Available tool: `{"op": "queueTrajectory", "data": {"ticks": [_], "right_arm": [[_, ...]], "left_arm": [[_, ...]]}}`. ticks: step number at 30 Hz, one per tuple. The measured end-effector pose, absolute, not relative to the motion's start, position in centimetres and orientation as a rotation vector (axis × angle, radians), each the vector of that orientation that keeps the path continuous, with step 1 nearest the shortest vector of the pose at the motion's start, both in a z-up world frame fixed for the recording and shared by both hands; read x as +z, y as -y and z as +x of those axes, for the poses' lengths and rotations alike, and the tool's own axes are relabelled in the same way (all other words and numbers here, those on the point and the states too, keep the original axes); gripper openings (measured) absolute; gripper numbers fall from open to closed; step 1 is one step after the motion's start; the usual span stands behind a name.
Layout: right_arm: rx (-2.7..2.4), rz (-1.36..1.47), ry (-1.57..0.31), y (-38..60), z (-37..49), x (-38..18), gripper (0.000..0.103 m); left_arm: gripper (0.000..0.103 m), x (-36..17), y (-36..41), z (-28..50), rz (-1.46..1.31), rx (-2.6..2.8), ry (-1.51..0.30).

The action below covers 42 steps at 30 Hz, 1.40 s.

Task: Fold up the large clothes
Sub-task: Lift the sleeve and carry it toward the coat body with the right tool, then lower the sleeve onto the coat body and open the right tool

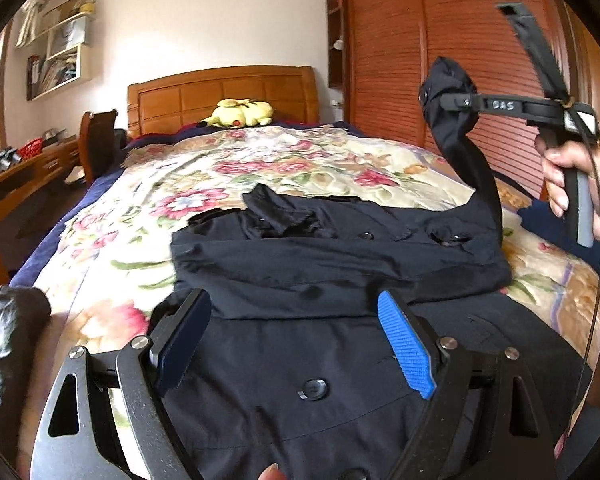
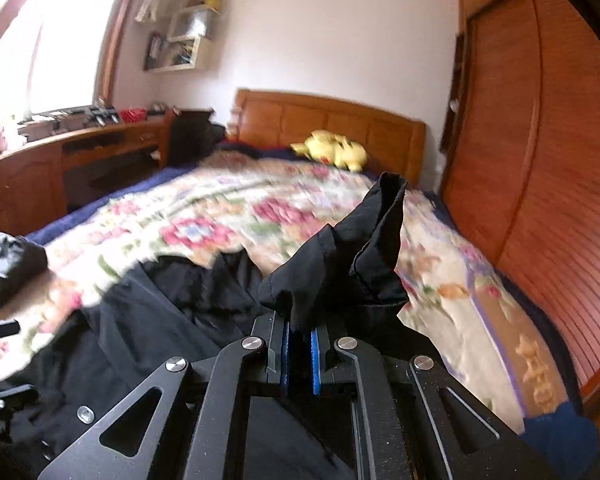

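A dark navy coat (image 1: 340, 264) lies spread on the floral bedspread (image 1: 260, 160), with one sleeve folded across its chest. My left gripper (image 1: 296, 340) is open and empty, its blue pads just above the coat's middle near a button (image 1: 314, 389). My right gripper (image 2: 300, 344) is shut on the coat's other sleeve (image 2: 356, 256) and holds its cuff up in the air. In the left wrist view that gripper (image 1: 444, 100) is high at the right, with the sleeve (image 1: 472, 168) hanging from it down to the coat's shoulder.
A yellow plush toy (image 1: 240, 114) lies by the wooden headboard (image 1: 220, 92). A slatted wardrobe (image 1: 440, 40) runs along the right of the bed. A desk (image 2: 60, 148) and chair (image 1: 98, 136) stand at the left. A dark crumpled item (image 2: 8, 260) lies at the bed's left edge.
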State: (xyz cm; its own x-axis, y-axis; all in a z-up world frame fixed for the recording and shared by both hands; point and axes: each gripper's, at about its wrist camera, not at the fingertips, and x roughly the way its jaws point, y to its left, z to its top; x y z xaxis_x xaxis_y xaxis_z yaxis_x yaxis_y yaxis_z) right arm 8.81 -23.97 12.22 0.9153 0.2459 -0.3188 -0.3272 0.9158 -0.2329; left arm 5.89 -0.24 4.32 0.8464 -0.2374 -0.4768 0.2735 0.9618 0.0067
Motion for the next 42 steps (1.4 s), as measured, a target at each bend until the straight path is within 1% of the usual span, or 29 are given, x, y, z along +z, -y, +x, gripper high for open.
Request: {"op": "queueTrajectory", "data": {"ticks": [6,12,22,26,28,35,37,38,39,40,41,42], "right_arm": [[0.418,-0.318,-0.229,20.0,5.3,13.3,0.008],[0.518,-0.307,-0.254,18.6,3.8,12.6,0.008],[0.566,-0.361,-0.386,17.4,5.6,10.0,0.008],[0.574,-0.382,-0.415,16.7,6.1,10.1,0.008],[0.589,-0.374,-0.439,16.6,6.5,10.5,0.008],[0.622,-0.341,-0.556,15.0,7.1,8.2,0.008],[0.631,-0.318,-0.593,14.9,7.1,7.2,0.014],[0.630,-0.309,-0.605,14.9,7.1,6.9,0.016],[0.629,-0.304,-0.623,14.8,7.2,6.5,0.021],[0.632,-0.303,-0.639,14.8,7.2,6.2,0.028],[0.639,-0.304,-0.650,14.8,7.2,6.1,0.032],[0.647,-0.305,-0.657,14.8,7.2,6.1,0.041]], "left_arm": [[0.086,5.0,-2.9,5.8,0.021,-0.225,-0.478],[0.086,5.3,-5.4,5.7,-0.012,-0.191,-0.471],[0.086,4.6,-7.7,5.9,-0.042,-0.151,-0.473],[0.086,4.6,-8.0,5.7,-0.050,-0.145,-0.465],[0.086,4.5,-8.0,5.8,-0.047,-0.144,-0.466],[0.086,4.3,-8.0,5.9,-0.037,-0.144,-0.475],[0.086,4.2,-8.0,6.0,-0.036,-0.141,-0.479],[0.086,4.1,-8.0,6.1,-0.036,-0.139,-0.483],[0.086,4.0,-8.0,6.1,-0.035,-0.137,-0.485],[0.086,3.9,-8.0,6.2,-0.034,-0.135,-0.488],[0.086,3.8,-8.0,6.3,-0.032,-0.134,-0.491],[0.086,3.7,-7.9,6.3,-0.031,-0.132,-0.494]]}}
